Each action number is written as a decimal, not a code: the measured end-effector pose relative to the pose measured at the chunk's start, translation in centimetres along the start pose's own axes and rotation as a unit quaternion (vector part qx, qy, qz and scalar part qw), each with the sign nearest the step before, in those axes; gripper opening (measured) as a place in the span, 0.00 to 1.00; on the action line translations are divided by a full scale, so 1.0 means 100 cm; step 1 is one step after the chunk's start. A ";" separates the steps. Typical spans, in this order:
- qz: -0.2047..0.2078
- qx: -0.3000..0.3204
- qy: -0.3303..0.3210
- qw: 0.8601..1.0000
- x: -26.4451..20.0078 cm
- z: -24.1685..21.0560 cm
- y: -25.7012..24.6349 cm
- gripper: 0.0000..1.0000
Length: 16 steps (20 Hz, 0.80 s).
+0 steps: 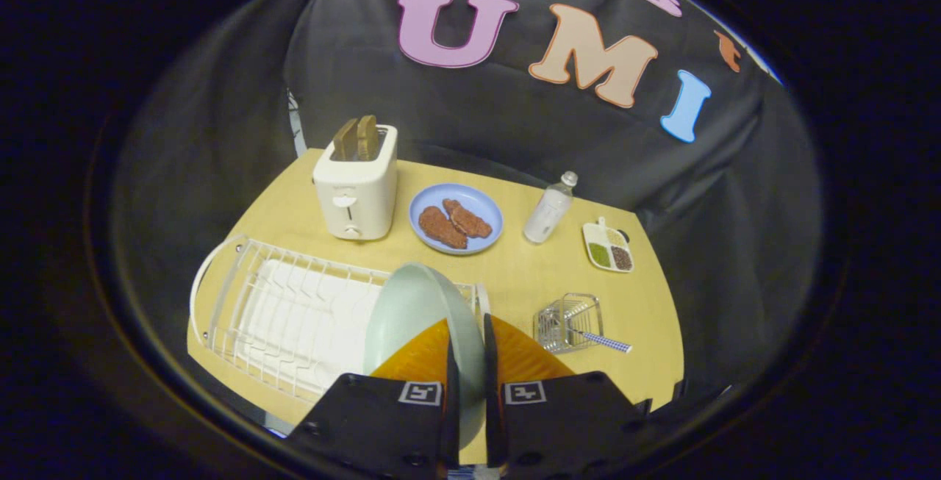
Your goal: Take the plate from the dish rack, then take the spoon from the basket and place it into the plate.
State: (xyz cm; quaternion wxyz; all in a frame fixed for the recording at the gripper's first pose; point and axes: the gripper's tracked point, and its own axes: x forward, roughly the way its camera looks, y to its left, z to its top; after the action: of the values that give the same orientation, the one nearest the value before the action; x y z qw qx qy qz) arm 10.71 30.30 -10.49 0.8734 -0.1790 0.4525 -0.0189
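Tool (467, 348): your fingers clamp the pale plate's (412, 311) rim, plate on edge over the dish rack's (242, 303) right end.

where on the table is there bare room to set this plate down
The fingers pinch the pale plate over the dish rack. Bare tabletop lies between rack, blue plate, bottle and wire basket. The far side by the toaster is crowded.

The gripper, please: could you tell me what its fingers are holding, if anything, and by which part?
The gripper is shut on the pale green plate, its fingers pinching the plate's rim on the near edge, above the white dish rack.
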 end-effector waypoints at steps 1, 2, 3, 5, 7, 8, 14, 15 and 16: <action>0.005 0.002 -0.001 1.000 -0.002 0.001 -0.003 0.17; 0.012 0.005 -0.001 1.000 -0.004 0.001 -0.007 0.17; 0.024 0.011 -0.002 1.000 -0.007 0.002 -0.010 0.17; 0.053 0.029 -0.005 0.998 -0.015 0.004 -0.017 0.17; 0.075 0.045 -0.009 0.996 -0.026 0.001 -0.034 0.17; 0.083 0.052 -0.011 0.995 -0.031 -0.002 -0.045 0.17; 0.119 0.094 -0.015 0.988 -0.044 -0.045 -0.122 0.17; 0.125 0.104 -0.015 0.987 -0.045 -0.055 -0.135 0.17; 0.129 0.113 -0.018 0.985 -0.045 -0.065 -0.148 0.17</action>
State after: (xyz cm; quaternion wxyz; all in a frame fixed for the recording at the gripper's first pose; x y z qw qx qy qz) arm 4.77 15.37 -5.49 0.8910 -0.0195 0.4513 0.0458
